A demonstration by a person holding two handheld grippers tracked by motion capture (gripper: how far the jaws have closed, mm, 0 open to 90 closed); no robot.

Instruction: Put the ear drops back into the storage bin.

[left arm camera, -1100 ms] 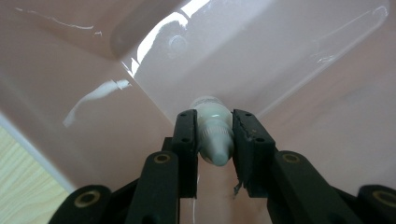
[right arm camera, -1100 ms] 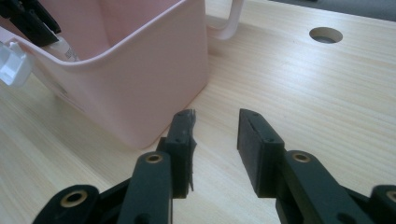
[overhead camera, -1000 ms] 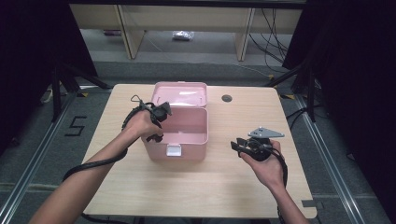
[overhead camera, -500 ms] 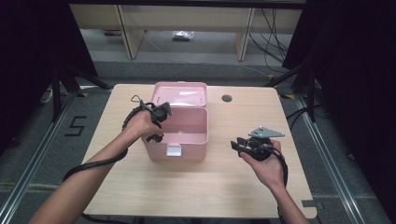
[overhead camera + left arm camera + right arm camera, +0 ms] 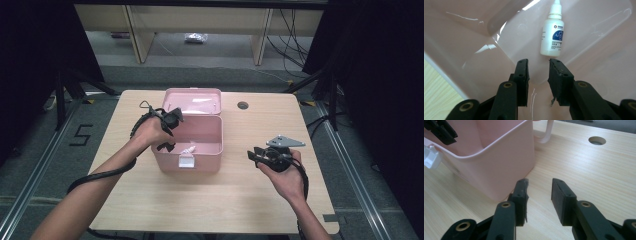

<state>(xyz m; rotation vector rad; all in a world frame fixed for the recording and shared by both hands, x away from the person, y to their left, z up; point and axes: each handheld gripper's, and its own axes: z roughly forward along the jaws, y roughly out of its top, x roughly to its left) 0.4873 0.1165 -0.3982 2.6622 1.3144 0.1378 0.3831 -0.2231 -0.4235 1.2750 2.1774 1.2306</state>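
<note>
We see the bottle (image 5: 552, 32) lying on the floor of the pink box (image 5: 212, 150), cap pointing away from our left gripper (image 5: 538, 71), free of its jaws. Those jaws have just been opening and stand apart with nothing between them, just short of the bottle. The box sits open on the table (image 5: 235, 200), lid (image 5: 192, 101) tipped back. Our right gripper (image 5: 539, 192) hangs beside the box, jaws apart and empty.

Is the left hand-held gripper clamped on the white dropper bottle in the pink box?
No, the left hand-held gripper has open jaws with nothing between them, and the dropper bottle lies beyond them.
</note>
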